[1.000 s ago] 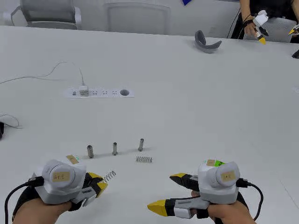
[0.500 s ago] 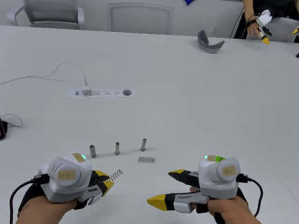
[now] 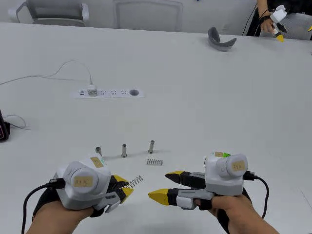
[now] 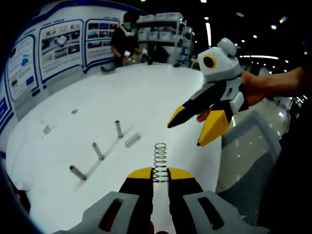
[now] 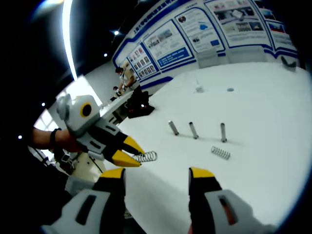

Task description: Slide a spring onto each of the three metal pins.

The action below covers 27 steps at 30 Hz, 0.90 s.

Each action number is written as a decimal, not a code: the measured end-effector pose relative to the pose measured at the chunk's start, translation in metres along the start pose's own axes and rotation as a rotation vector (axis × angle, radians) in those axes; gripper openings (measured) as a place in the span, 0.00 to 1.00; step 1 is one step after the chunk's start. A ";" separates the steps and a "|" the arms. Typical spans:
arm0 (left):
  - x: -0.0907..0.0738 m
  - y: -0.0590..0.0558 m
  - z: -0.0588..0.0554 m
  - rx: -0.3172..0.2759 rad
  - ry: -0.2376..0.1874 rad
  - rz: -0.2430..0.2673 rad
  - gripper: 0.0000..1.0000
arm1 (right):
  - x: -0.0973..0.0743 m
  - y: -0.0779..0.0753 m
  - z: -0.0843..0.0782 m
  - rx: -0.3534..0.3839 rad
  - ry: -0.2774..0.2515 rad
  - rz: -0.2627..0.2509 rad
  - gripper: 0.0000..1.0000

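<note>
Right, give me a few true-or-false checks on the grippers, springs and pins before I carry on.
1. The left gripper is shut on a spring. True.
2. The right gripper grips a pin. False: it is open and holds nothing.
3. A loose spring lies on the table near the three metal pins. True.
4. The pins lie flat on the table. False: all three stand upright.
</note>
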<state>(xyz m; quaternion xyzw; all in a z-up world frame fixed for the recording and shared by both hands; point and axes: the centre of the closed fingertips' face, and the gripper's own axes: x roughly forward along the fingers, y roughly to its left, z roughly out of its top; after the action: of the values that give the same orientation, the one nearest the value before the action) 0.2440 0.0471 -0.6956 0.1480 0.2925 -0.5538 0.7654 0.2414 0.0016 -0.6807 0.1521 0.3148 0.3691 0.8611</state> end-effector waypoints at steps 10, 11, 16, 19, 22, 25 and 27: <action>0.004 -0.023 0.009 0.000 -0.020 -0.038 0.10 | 0.002 0.007 -0.003 0.118 -0.042 0.062 0.41; 0.004 -0.025 0.010 0.001 -0.022 -0.043 0.10 | 0.002 0.008 -0.004 0.121 -0.042 0.064 0.40; 0.004 -0.032 0.014 0.017 -0.028 -0.059 0.10 | 0.002 0.011 -0.006 0.145 -0.044 0.088 0.32; 0.004 -0.034 0.015 0.024 -0.030 -0.066 0.10 | 0.003 0.015 -0.006 0.162 -0.047 0.107 0.27; 0.005 -0.036 0.016 0.031 -0.032 -0.072 0.10 | 0.004 0.017 -0.006 0.164 -0.045 0.118 0.21; 0.005 -0.035 0.013 0.039 -0.023 -0.072 0.10 | 0.004 0.020 -0.004 0.164 -0.049 0.127 0.16; 0.005 -0.034 0.012 0.040 -0.021 -0.075 0.10 | 0.003 0.022 -0.002 0.170 -0.052 0.143 0.15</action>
<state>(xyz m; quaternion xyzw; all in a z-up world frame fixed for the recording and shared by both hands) 0.2164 0.0251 -0.6859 0.1463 0.2788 -0.5891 0.7442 0.2293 0.0191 -0.6728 0.2562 0.3107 0.3975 0.8245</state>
